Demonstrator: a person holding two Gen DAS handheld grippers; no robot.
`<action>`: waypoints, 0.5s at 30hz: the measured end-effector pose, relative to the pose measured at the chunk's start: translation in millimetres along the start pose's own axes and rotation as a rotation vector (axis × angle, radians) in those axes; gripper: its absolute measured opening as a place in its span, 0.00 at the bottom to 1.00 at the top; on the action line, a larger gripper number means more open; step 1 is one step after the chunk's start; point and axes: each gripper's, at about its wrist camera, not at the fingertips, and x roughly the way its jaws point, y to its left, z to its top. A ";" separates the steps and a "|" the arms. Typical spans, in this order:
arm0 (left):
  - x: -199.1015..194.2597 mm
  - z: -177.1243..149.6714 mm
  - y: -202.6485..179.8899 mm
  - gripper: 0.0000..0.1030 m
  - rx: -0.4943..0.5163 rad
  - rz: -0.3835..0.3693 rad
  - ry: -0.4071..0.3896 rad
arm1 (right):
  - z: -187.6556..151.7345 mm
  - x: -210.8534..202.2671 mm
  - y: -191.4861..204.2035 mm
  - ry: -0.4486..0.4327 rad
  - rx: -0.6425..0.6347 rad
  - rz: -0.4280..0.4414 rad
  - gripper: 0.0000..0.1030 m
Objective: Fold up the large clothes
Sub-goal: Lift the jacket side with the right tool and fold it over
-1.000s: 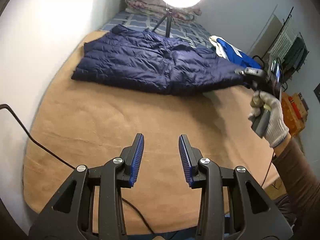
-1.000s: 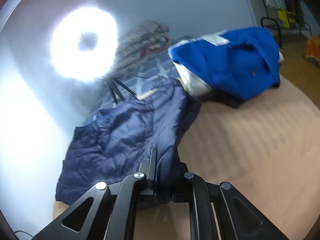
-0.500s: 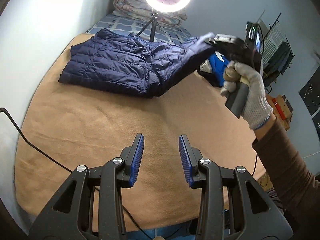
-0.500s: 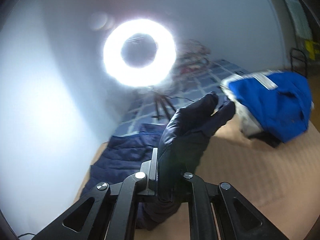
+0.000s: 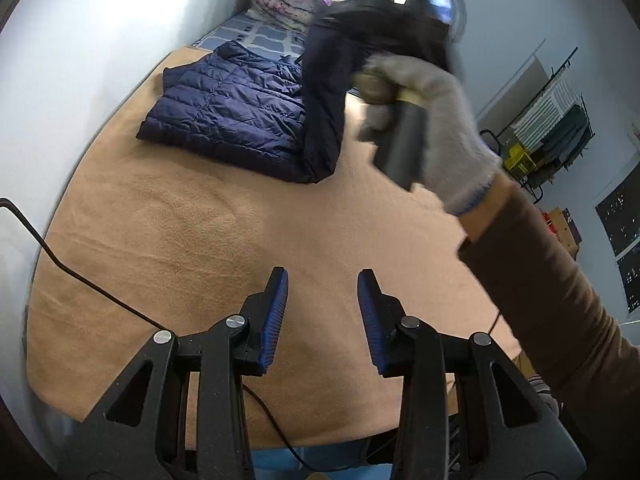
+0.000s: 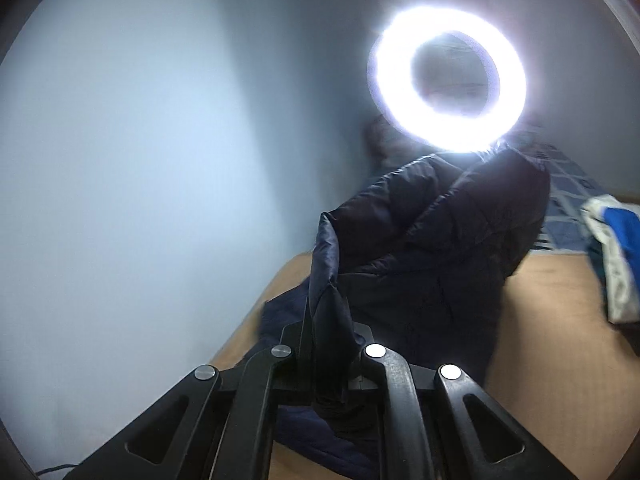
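Right gripper fingers clamped on navy puffer jacket sleeve, lifted, running away toward ring light; left gripper fingers parted, empty, over tan blanket.

The left wrist view looks down and forward from low over the bed toward the far wall. The right wrist view sits higher and closer, facing the ring light. Both share the navy jacket and that light.

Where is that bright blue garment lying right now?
In the right wrist view, the blue garment lies at the far right edge on the tan blanket, beyond the lifted navy jacket.
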 end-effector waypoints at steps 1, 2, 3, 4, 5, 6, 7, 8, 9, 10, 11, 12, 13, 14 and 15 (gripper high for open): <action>-1.3 -0.4 0.9 0.35 0.000 0.002 -0.002 | -2.6 10.5 10.2 0.016 -0.017 0.013 0.05; -2.4 -0.9 1.6 0.35 0.000 0.005 -0.005 | -5.9 19.3 17.5 0.033 -0.032 0.024 0.05; -3.2 -1.5 1.9 0.35 -0.001 0.007 -0.006 | -10.7 31.0 27.1 0.055 -0.050 0.037 0.05; -3.7 -2.0 2.7 0.35 -0.003 0.008 -0.006 | -16.4 42.5 36.6 0.076 -0.071 0.046 0.05; -3.8 -2.2 2.8 0.35 -0.007 0.008 -0.006 | -22.0 51.8 44.1 0.094 -0.088 0.054 0.05; -3.7 -2.0 2.9 0.35 -0.009 0.009 -0.006 | -29.4 63.9 52.7 0.119 -0.105 0.066 0.05; -4.0 -2.2 3.3 0.35 -0.011 0.010 -0.006 | -35.6 73.7 58.1 0.140 -0.115 0.077 0.05; -4.1 -2.3 3.5 0.35 -0.013 0.010 -0.006 | -44.4 86.5 65.2 0.169 -0.129 0.089 0.05; -3.8 -2.2 3.1 0.35 -0.014 0.009 -0.006 | -53.3 98.4 71.7 0.198 -0.143 0.099 0.04; -3.8 -2.4 2.6 0.35 -0.016 0.008 -0.006 | -60.7 107.4 76.4 0.222 -0.154 0.105 0.04; -3.4 -1.5 2.1 0.35 -0.017 0.008 -0.006 | -70.6 118.6 82.3 0.251 -0.172 0.110 0.04; -3.6 -1.2 1.9 0.35 -0.019 0.006 -0.007 | -80.3 128.1 88.2 0.273 -0.197 0.115 0.04; -4.5 -2.0 2.2 0.35 -0.019 0.004 -0.008 | -86.3 133.6 92.0 0.284 -0.215 0.113 0.04; -4.8 -2.1 1.7 0.35 -0.020 0.002 -0.010 | -93.3 140.8 96.0 0.298 -0.236 0.109 0.04; -5.0 -2.5 1.6 0.35 -0.021 0.002 -0.010 | -97.5 145.6 98.5 0.307 -0.246 0.108 0.04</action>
